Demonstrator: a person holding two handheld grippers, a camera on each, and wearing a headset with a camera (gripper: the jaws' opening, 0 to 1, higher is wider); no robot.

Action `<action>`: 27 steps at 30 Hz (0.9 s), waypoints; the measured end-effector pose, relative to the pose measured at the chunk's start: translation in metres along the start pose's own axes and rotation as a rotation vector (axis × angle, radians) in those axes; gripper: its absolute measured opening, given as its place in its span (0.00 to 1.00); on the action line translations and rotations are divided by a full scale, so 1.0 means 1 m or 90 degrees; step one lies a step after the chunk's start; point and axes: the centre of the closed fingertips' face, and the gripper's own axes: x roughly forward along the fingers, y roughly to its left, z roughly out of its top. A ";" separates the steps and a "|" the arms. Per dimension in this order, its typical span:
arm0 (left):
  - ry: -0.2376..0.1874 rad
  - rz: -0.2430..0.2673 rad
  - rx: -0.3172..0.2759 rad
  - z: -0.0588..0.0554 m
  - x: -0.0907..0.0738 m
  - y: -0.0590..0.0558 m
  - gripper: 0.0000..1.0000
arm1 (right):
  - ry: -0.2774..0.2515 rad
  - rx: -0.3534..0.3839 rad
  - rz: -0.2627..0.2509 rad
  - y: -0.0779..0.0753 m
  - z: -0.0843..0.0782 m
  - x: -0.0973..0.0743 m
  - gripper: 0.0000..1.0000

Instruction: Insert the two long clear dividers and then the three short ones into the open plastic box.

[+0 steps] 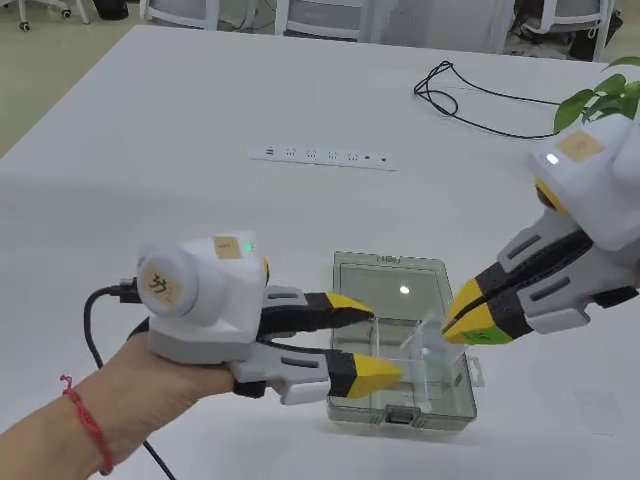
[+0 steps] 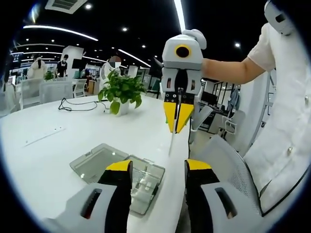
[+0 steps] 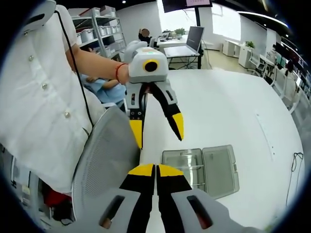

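Divider (image 2: pixel 174 121) hangs pinched between the right gripper's (image 1: pixel 452 325) pressed-together fingers (image 1: pixel 470 300), long axis pointing down, just above the open box (image 1: pixel 440 420) on the surface (image 1: pixel 200 120). Left gripper (image 1: pixel 380 338) hovers at the box's left side, fingers (image 1: pixel 370 370) spread and empty.

Overhead close, gripper views opposed, sharing box (image 1: pixel 395 290)

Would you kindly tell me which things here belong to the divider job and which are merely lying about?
Job: open clear plastic box; thin clear plastic divider, pinched by right gripper; open left gripper.
Lying about: white power strip; black cable; green potted plant.
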 end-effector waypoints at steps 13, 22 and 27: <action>0.026 0.039 0.019 -0.019 -0.014 0.016 0.78 | 0.018 -0.004 -0.041 -0.021 -0.003 0.014 0.03; 0.038 0.043 0.033 -0.030 -0.019 0.022 0.96 | 0.029 -0.003 -0.054 -0.036 -0.007 0.034 0.03; 0.037 0.045 0.035 -0.036 -0.020 0.023 1.00 | 0.031 -0.002 -0.062 -0.044 -0.009 0.049 0.03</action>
